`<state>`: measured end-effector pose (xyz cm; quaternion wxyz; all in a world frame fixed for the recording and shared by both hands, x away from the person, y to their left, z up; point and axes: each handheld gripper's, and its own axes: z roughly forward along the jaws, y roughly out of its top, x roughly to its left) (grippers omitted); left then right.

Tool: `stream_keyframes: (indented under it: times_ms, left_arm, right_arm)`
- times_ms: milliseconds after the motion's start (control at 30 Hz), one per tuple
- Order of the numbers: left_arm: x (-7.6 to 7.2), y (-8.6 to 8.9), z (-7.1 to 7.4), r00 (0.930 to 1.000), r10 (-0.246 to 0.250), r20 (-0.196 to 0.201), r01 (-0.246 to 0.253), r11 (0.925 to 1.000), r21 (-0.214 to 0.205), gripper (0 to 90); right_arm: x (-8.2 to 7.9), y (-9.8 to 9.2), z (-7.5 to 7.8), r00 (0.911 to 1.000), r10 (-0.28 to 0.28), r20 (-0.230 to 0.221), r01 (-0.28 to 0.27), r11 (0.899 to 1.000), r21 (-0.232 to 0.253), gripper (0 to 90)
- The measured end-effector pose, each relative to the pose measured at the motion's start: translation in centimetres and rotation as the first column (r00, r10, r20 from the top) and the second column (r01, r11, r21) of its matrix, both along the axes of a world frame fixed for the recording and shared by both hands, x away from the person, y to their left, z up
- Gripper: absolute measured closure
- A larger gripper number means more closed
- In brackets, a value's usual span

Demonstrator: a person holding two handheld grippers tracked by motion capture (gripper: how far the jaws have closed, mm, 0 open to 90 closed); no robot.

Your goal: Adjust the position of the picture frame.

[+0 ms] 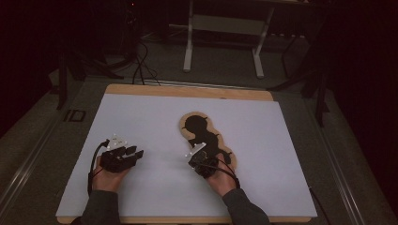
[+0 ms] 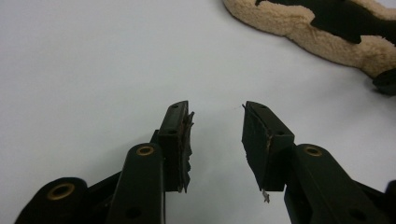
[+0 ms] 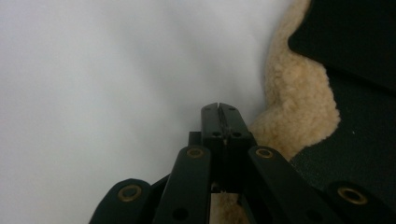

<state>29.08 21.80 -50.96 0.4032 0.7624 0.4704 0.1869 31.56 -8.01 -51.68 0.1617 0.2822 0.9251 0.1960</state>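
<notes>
- Currently, a fleece piece (image 1: 206,136), tan pile with a black layer on top and a wavy outline, lies flat on the white sheet (image 1: 155,117) that covers the table, a little right of the sheet's middle.
- Right gripper (image 1: 199,159) sits at the near end of the fleece piece, touching its left edge; the person's right hand (image 1: 219,178) holds it from below in the high view.
- Right gripper view: both black jaws are pressed together, pads meeting with no gap. Tan pile (image 3: 299,107) bulges just beside the tips on their right, and a bit of tan shows low between the jaw arms. Cannot tell whether any fleece is pinched between the pads.
- Left gripper (image 1: 133,153) rests on the sheet well left of the fleece piece, held by the left hand (image 1: 109,177), tips pointing towards the fleece.
- Left gripper view (image 2: 215,140): jaws stand apart with bare white sheet between them, nothing held. Pad faces look worn and frayed. Fleece piece (image 2: 299,28) lies ahead of them, apart from the tips.
</notes>
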Motion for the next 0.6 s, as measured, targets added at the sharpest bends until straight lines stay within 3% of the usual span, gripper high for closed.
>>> stream_keyframes:
  times_ms: [600]
  left_arm:
    - [0.0,-0.1,0.0,1.0,0.002,-0.002,-0.002,1.0,0.002,61.7]
  right_arm:
    - [0.7,-3.9,0.1,0.9973,-0.073,-0.007,0.073,0.997,0.01,90.0]
